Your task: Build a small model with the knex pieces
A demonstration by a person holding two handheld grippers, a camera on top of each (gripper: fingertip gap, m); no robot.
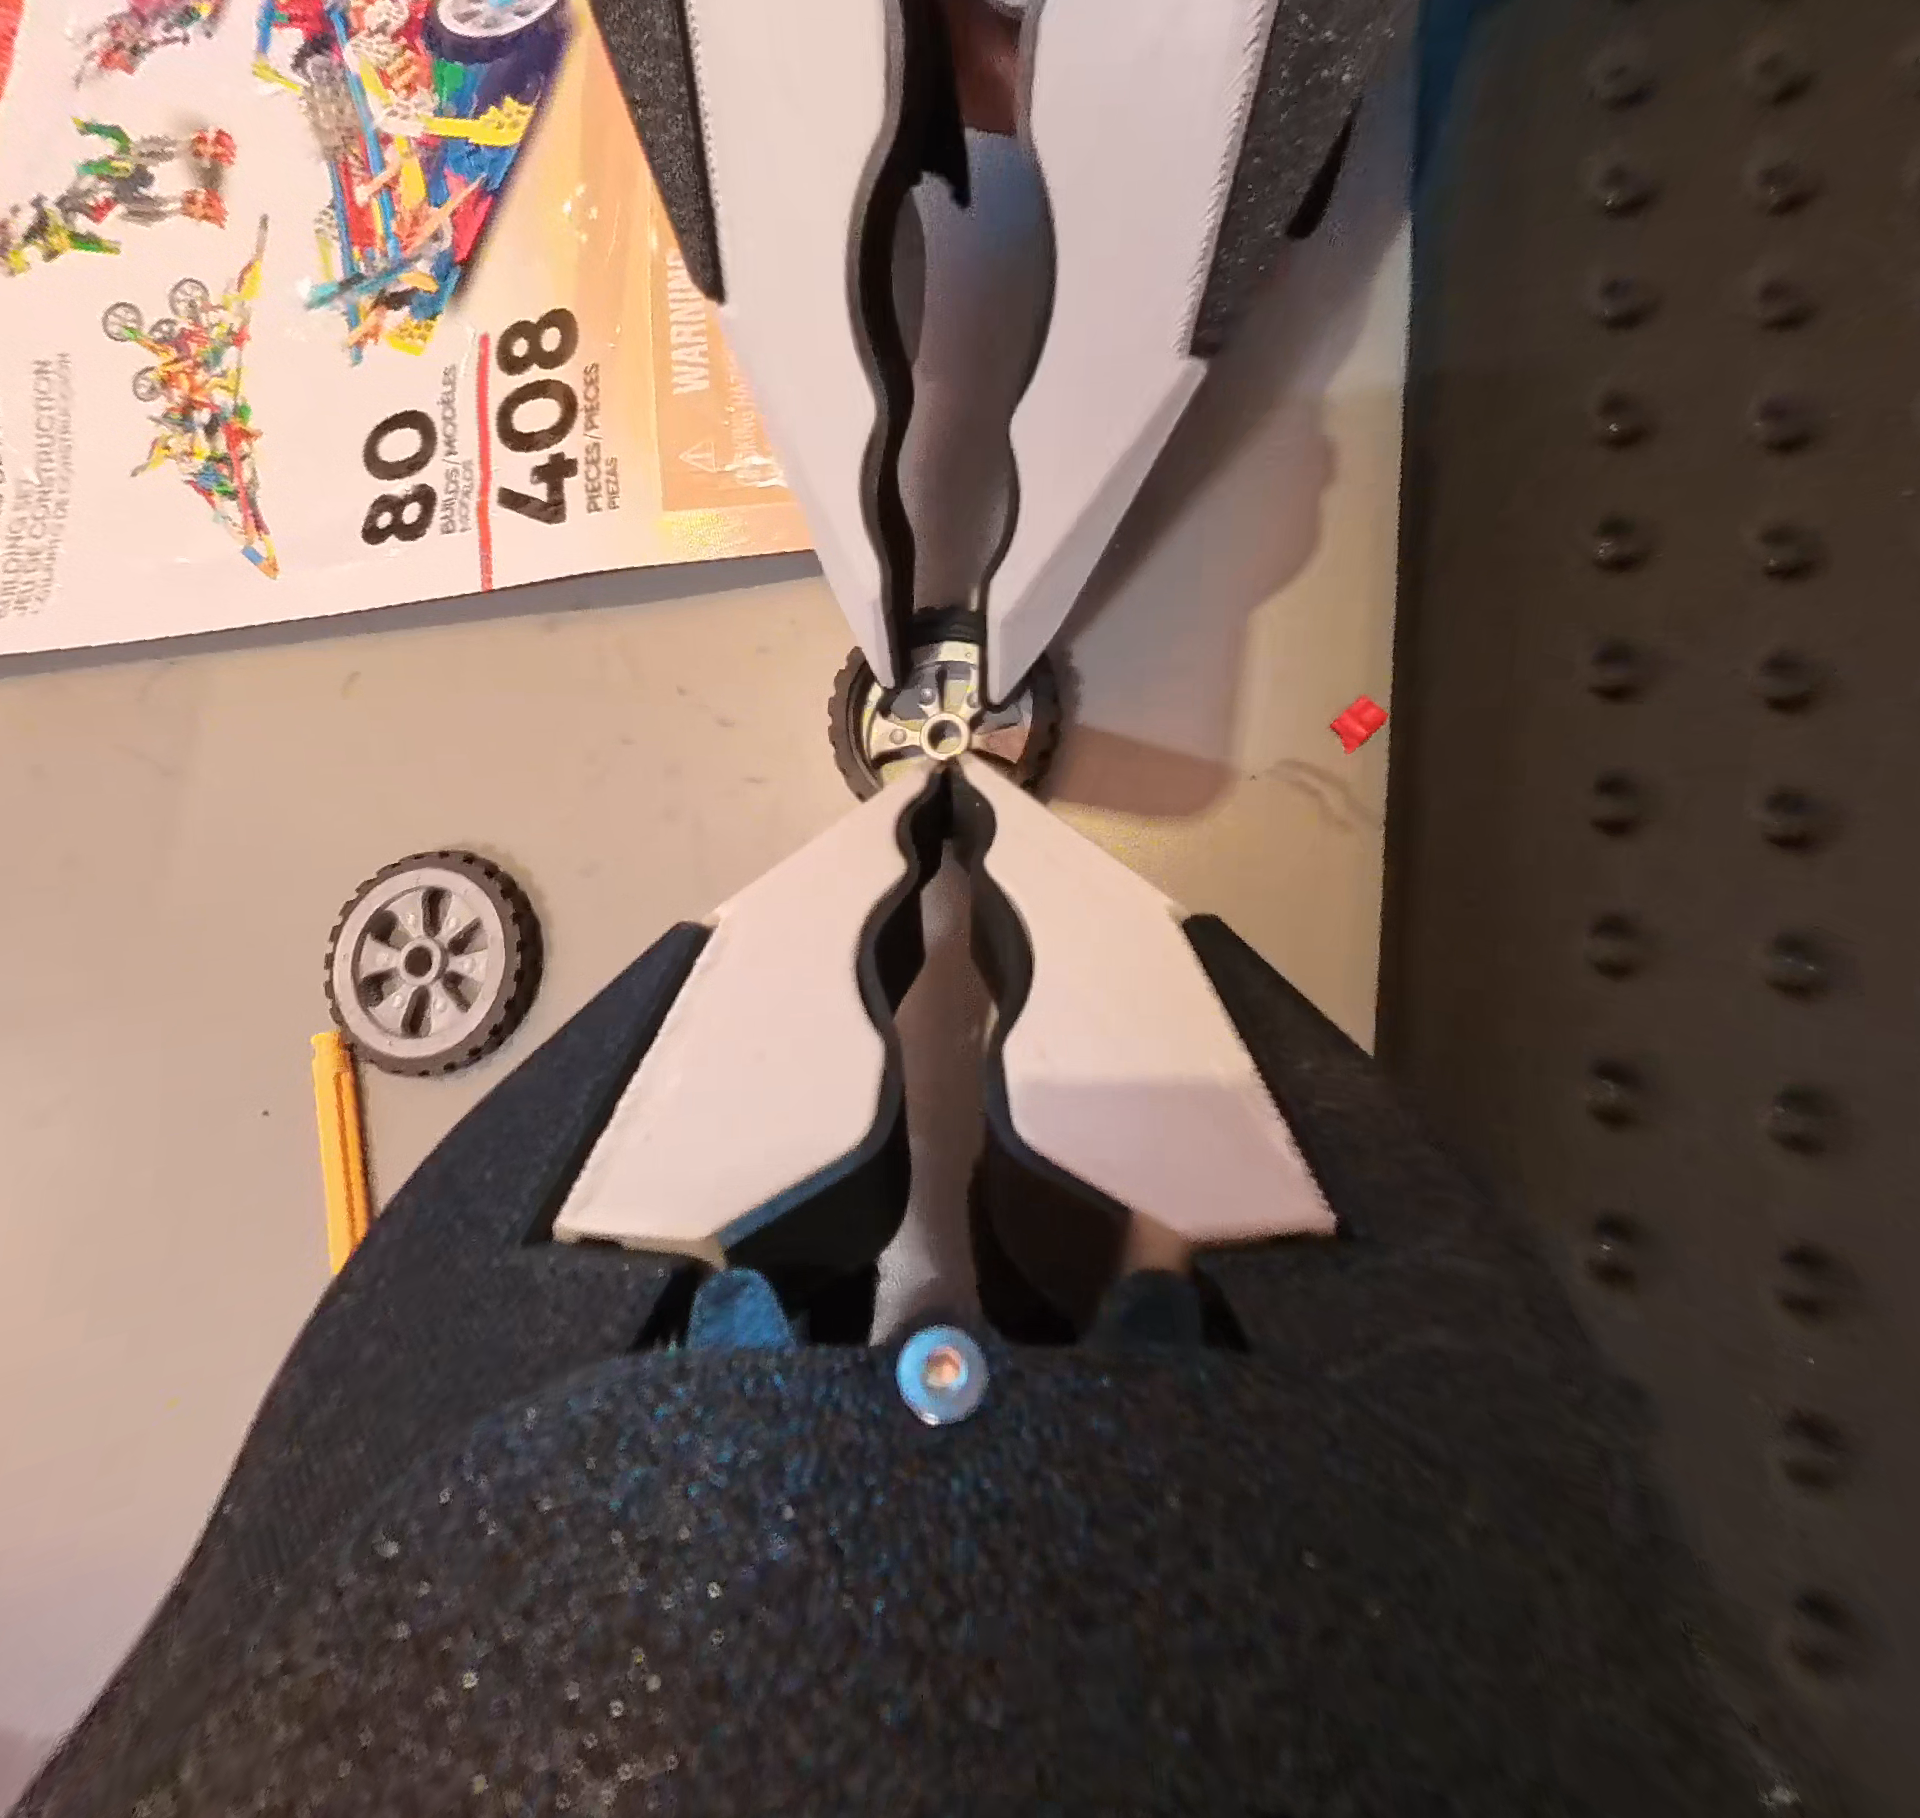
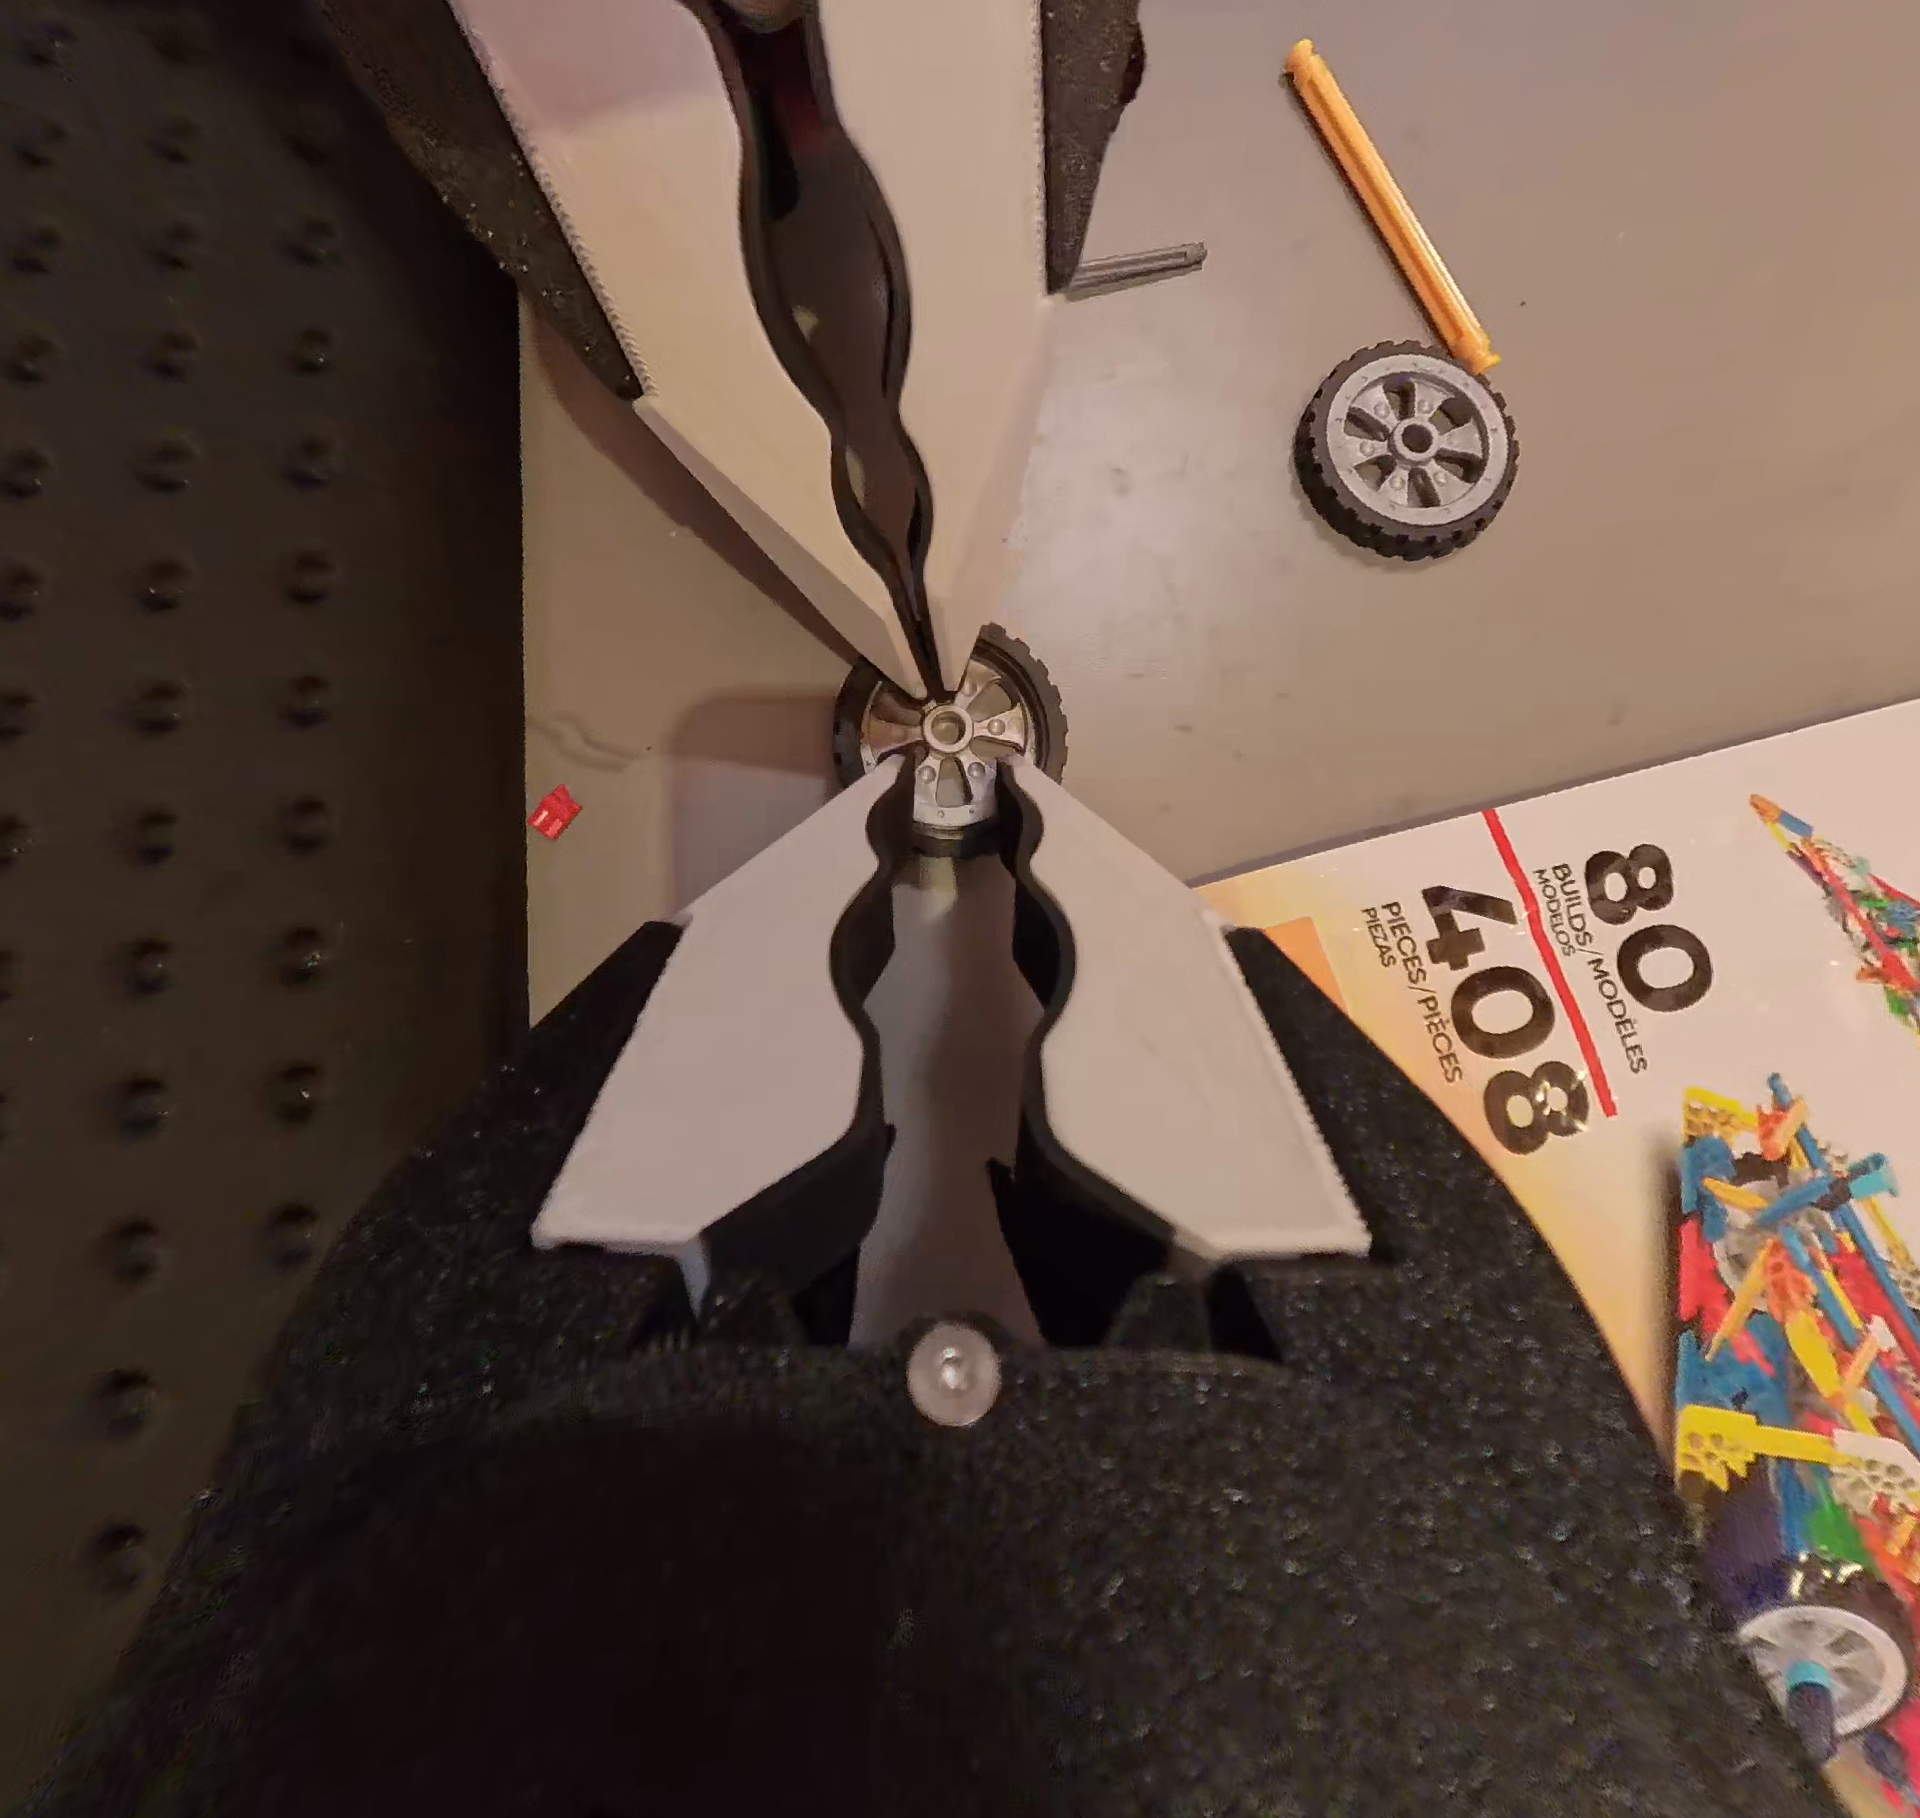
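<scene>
A small toy wheel (image 1: 940, 734) with a black tyre and a silver spoked hub sits face-up between my two grippers, over a beige table (image 1: 208, 833). My right gripper (image 2: 948, 792) is shut on the wheel (image 2: 945, 727), one fingertip on each side of its rim. It comes in from the top of the left wrist view (image 1: 948, 682). My left gripper (image 1: 943, 781) is shut, its tips together at the wheel's opposite edge by the hub. It also shows in the right wrist view (image 2: 930, 688). I cannot tell whether the wheel rests on the table.
A second wheel (image 1: 434, 963) (image 2: 1405, 449) lies flat beside a yellow rod (image 1: 343, 1145) (image 2: 1387, 205). A short grey rod (image 2: 1138, 267) lies farther off. A small red piece (image 1: 1358, 724) (image 2: 554, 812) lies by a black dotted mat (image 1: 1662, 833). A printed toy box (image 1: 312, 314) (image 2: 1662, 1041) lies opposite. My left and right fingertips are right by each other.
</scene>
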